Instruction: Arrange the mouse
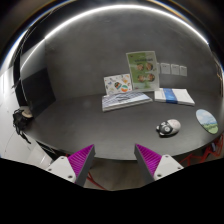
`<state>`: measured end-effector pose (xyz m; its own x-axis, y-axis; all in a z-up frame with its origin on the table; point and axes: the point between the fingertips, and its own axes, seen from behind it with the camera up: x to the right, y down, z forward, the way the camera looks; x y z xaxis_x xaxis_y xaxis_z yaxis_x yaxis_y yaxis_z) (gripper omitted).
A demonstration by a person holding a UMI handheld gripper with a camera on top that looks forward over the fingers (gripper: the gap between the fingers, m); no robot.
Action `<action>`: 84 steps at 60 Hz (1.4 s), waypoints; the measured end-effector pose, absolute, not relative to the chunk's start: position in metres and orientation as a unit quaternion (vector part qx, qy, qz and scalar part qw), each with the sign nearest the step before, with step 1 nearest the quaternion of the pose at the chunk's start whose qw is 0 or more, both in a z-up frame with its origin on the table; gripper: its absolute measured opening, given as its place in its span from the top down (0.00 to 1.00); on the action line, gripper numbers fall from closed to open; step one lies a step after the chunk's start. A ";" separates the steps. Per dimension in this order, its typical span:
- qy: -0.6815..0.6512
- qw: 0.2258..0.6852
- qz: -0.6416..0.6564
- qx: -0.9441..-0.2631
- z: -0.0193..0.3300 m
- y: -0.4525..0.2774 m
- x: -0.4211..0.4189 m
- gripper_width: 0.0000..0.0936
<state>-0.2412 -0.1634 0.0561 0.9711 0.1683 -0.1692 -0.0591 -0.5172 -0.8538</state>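
Observation:
A grey and black mouse (pixel 168 127) lies on the dark table (pixel 90 125), beyond my fingers and off to the right. My gripper (pixel 114 160) is open and empty, its two magenta pads (pixel 80 159) wide apart, held well back from the mouse above the table's near edge.
A mouse pad with a green oval print (pixel 207 121) lies right of the mouse. Papers and booklets (pixel 125 100) lie at the back, with an upright leaflet (pixel 142 71) and a white box (pixel 176 96). A dark object (pixel 22 118) sits at the left.

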 end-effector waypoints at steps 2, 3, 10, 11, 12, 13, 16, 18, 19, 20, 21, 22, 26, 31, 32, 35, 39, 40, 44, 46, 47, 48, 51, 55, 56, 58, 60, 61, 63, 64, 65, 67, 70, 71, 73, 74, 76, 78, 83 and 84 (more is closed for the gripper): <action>-0.033 0.489 0.113 -0.864 0.053 -0.163 -0.235 0.11; -0.034 0.487 0.113 -0.866 0.051 -0.164 -0.230 0.11; -0.037 0.485 0.098 -0.868 0.034 -0.163 -0.177 0.12; -0.037 0.486 0.094 -0.868 0.031 -0.163 -0.168 0.12; -0.038 0.487 0.090 -0.868 0.028 -0.161 -0.158 0.12; -0.038 0.489 0.086 -0.867 0.026 -0.160 -0.148 0.12; -0.042 0.495 0.076 -0.865 0.020 -0.154 -0.120 0.12; -0.043 0.498 0.068 -0.864 0.016 -0.150 -0.102 0.12; -0.043 0.500 0.064 -0.863 0.015 -0.147 -0.092 0.12; -0.043 0.503 0.060 -0.861 0.014 -0.144 -0.083 0.12; -0.043 0.505 0.055 -0.860 0.012 -0.140 -0.074 0.12; -0.044 0.508 0.050 -0.859 0.011 -0.137 -0.065 0.12; -0.052 0.511 0.034 -0.857 0.003 -0.125 -0.037 0.12; -0.071 0.507 0.024 -0.859 -0.008 -0.109 -0.018 0.12; -0.074 0.507 0.022 -0.859 -0.010 -0.106 -0.015 0.12; -0.083 0.510 0.027 -0.856 -0.009 -0.096 -0.013 0.12; -0.085 0.510 0.041 -0.855 -0.011 -0.084 -0.013 0.12; -0.084 0.510 0.043 -0.855 -0.011 -0.081 -0.012 0.12; -0.085 0.509 0.047 -0.855 -0.014 -0.066 -0.012 0.12; -0.086 0.506 0.048 -0.857 -0.014 -0.059 -0.012 0.12; -0.088 0.504 0.050 -0.858 -0.014 -0.056 -0.013 0.12; -0.090 0.502 0.051 -0.859 -0.014 -0.052 -0.014 0.12; -0.094 0.498 0.053 -0.860 -0.014 -0.042 -0.016 0.12; -0.099 0.495 0.050 -0.862 -0.013 -0.026 -0.016 0.12; -0.099 0.494 0.049 -0.862 -0.013 -0.021 -0.016 0.12; -0.096 0.489 0.046 -0.866 -0.009 -0.014 -0.015 0.13; -0.093 0.487 0.042 -0.867 -0.009 -0.005 -0.013 0.13; -0.090 0.487 0.040 -0.868 -0.009 0.000 -0.012 0.13; -0.085 0.487 0.035 -0.868 -0.009 0.010 -0.010 0.12; -0.083 0.487 0.033 -0.869 -0.009 0.015 -0.009 0.12; -0.082 0.476 0.035 -0.875 -0.013 0.014 -0.008 0.16; -0.057 0.473 0.049 -0.878 -0.009 0.020 -0.009 0.23; -0.057 0.467 0.039 -0.882 -0.014 0.024 -0.003 0.35; -0.051 0.469 0.038 -0.881 -0.013 0.026 -0.001 0.38; -0.041 0.463 0.040 -0.884 -0.014 0.024 -0.001 0.40; -0.040 0.465 0.037 -0.884 -0.014 0.024 -0.001 0.40; -0.046 0.464 0.029 -0.884 -0.014 0.023 0.000 0.43; -0.049 0.463 0.020 -0.885 -0.014 0.023 0.000 0.47; -0.041 0.455 0.008 -0.889 -0.013 0.023 -0.002 0.55; -0.041 0.454 0.009 -0.890 -0.013 0.023 -0.002 0.55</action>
<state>-0.0025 0.0228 -0.0132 0.9966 0.0801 0.0211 0.0642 -0.5853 -0.8082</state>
